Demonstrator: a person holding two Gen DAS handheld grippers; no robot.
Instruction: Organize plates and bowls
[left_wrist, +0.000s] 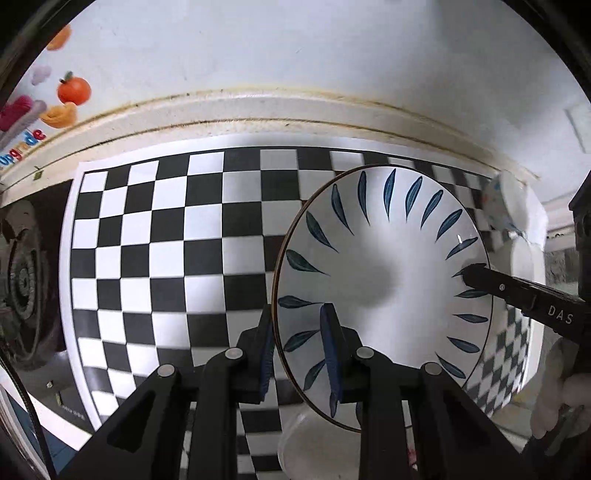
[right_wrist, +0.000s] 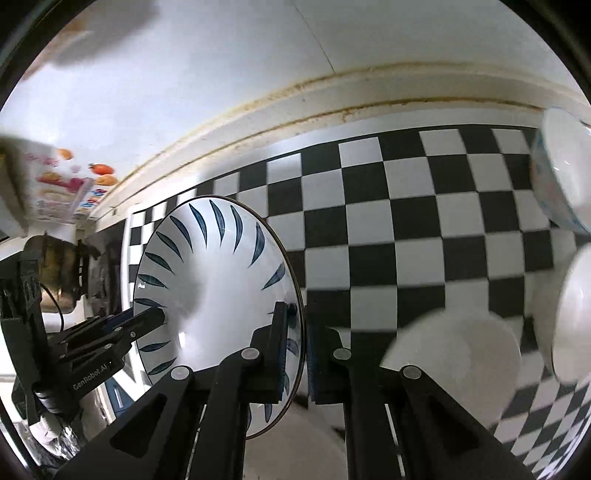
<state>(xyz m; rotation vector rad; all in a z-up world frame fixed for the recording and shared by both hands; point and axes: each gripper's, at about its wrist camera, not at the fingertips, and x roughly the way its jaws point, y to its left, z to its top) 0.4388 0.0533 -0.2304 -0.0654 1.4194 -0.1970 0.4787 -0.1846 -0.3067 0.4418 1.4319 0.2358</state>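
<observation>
Two grippers, left gripper (left_wrist: 301, 354) and right gripper (right_wrist: 297, 350), each clenched on opposite rim edges of the white leaf-patterned ceramic plate (left_wrist: 384, 273), held tilted above the checkered surface (left_wrist: 166, 258). Uneven pull could slip it onto white bowls (right_wrist: 454, 354) nearby.

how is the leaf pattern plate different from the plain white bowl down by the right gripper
The leaf-pattern plate has dark blue leaf strokes around a thin dark rim; the white bowl looks plain. The plate is wide and shallow, the bowl smaller and deeper. The plate is held tilted above the checkered mat, its rim pinched by the left gripper and right gripper; the bowl is ungripped. Both are glossy white.
</observation>
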